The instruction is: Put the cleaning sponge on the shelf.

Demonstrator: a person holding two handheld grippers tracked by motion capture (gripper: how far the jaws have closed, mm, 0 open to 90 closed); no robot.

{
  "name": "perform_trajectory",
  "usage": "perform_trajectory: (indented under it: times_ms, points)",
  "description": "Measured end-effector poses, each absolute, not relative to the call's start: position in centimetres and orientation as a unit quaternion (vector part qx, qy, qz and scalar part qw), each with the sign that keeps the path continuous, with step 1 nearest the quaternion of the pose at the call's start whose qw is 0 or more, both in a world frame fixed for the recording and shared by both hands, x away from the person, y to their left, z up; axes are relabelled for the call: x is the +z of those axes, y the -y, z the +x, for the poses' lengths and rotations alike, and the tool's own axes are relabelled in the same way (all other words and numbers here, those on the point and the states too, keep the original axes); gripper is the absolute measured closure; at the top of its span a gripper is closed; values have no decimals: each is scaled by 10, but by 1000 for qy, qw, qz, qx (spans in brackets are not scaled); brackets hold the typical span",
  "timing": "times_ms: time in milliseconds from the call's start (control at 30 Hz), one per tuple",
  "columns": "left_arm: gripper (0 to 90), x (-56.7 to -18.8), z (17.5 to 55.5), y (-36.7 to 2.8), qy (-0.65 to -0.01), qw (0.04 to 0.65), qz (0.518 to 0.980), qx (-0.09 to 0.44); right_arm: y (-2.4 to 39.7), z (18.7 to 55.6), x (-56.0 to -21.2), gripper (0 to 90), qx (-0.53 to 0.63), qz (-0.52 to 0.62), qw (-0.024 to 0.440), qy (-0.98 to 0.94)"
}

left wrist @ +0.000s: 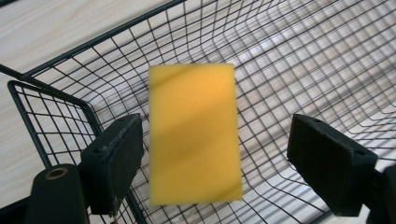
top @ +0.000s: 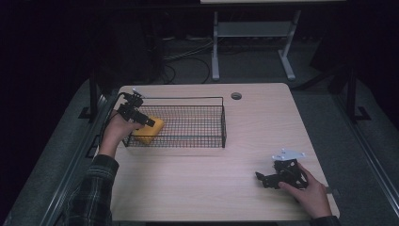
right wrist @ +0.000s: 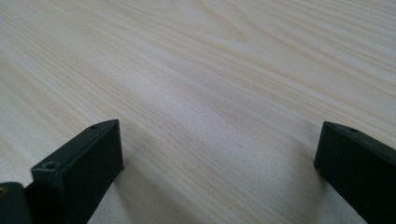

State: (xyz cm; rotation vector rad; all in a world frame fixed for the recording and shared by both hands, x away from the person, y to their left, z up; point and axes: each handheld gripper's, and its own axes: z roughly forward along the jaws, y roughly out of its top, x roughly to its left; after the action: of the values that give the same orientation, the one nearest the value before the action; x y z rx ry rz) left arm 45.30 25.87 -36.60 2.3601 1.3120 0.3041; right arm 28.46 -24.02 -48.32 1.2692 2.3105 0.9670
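Resting on pale wood table (top: 202, 174): wire basket (top: 223, 123), yellow sponge (left wrist: 194, 135) inside; both tongs released, dark room.

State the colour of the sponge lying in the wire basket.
Yellow sponge; clearest in the left gripper view.

Room dark, light falls mostly on the table (top: 202, 188): pale wood-grain top w/ rounded corners, cable hole (top: 236, 96) near far edge. Grey carpet floor (top: 320, 122) around it. Behind, white metal legs of a 2nd table (top: 254, 42), black cables (top: 186, 61) looped on floor beside them. Dark metal rails (top: 371, 155) along both sides.
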Motion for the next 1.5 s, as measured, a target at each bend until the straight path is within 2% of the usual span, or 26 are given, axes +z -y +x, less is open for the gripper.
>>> perform_trajectory:
  times_ms: [833, 1500]
  points:
    - [196, -355, 374, -258, -438, 254, 851, 137, 240, 285, -483, 3, 340, 446, 166, -811]
    - [197, -396, 322, -257, -411, 279, 854, 157, 240, 285, -483, 3, 340, 446, 166, -812]
